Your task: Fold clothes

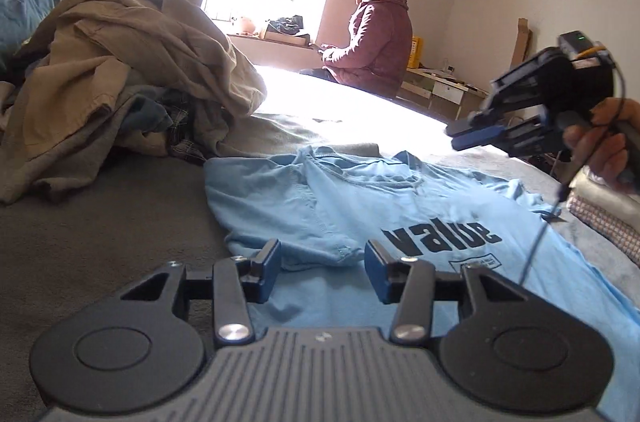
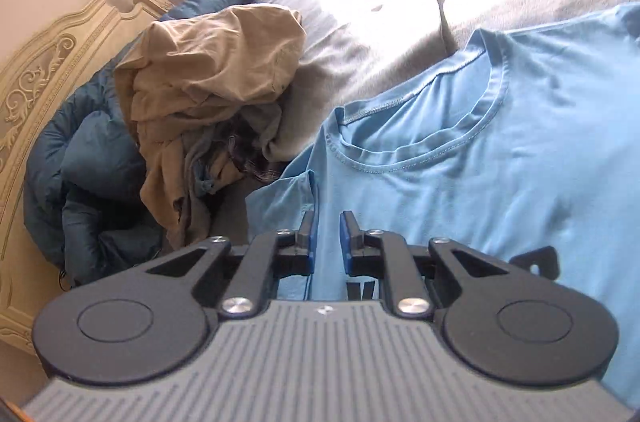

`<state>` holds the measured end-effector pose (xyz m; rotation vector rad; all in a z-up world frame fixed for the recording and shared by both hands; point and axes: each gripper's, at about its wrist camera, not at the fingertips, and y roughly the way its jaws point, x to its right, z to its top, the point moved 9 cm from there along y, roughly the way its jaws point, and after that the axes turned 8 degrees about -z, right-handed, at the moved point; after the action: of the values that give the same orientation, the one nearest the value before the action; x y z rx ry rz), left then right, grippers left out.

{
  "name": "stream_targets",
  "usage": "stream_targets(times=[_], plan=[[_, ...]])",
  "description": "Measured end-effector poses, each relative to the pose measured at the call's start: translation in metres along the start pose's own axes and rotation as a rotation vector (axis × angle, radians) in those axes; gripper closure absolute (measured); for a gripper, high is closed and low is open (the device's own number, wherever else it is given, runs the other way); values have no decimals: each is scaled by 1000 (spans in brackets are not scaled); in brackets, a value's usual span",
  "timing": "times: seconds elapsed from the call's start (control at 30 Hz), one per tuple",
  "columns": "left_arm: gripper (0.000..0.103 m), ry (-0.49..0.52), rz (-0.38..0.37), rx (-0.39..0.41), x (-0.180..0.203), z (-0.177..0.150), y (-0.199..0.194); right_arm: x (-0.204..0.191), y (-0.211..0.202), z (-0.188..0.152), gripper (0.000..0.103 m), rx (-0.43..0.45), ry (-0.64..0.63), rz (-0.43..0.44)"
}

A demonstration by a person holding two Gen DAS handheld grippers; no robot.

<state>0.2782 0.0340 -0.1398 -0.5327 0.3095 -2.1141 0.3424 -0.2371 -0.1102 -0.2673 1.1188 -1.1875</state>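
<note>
A grey blanket (image 1: 100, 222) covers the bed in a sunlit bedroom. Above it the left gripper (image 1: 322, 264) hangs with its blue pads spread and nothing between them, while the right gripper (image 2: 329, 234) has its pads parted by a narrow gap, also empty. Under both lies the light blue T-shirt (image 1: 304, 198), flat and chest up, a heap of unfolded clothes (image 1: 120, 62) beside it, and a person in a maroon hoodie (image 1: 372, 38) sits by the window.

The light blue T-shirt (image 1: 320, 198) bears the dark printed word "value"; the boxed print beneath is unreadable.
</note>
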Motion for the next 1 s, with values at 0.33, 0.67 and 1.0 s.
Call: stream_targets(times=[0.33, 0.67, 1.0], plan=[[57, 41, 143, -44, -24, -12, 13, -17, -103, -28, 49, 60, -260, -62], [92, 36, 172, -58, -31, -17, 24, -50, 87, -39, 56, -57, -235, 16], [96, 31, 204, -76, -35, -21, 27, -47, 185, 11, 78, 11, -287, -109]])
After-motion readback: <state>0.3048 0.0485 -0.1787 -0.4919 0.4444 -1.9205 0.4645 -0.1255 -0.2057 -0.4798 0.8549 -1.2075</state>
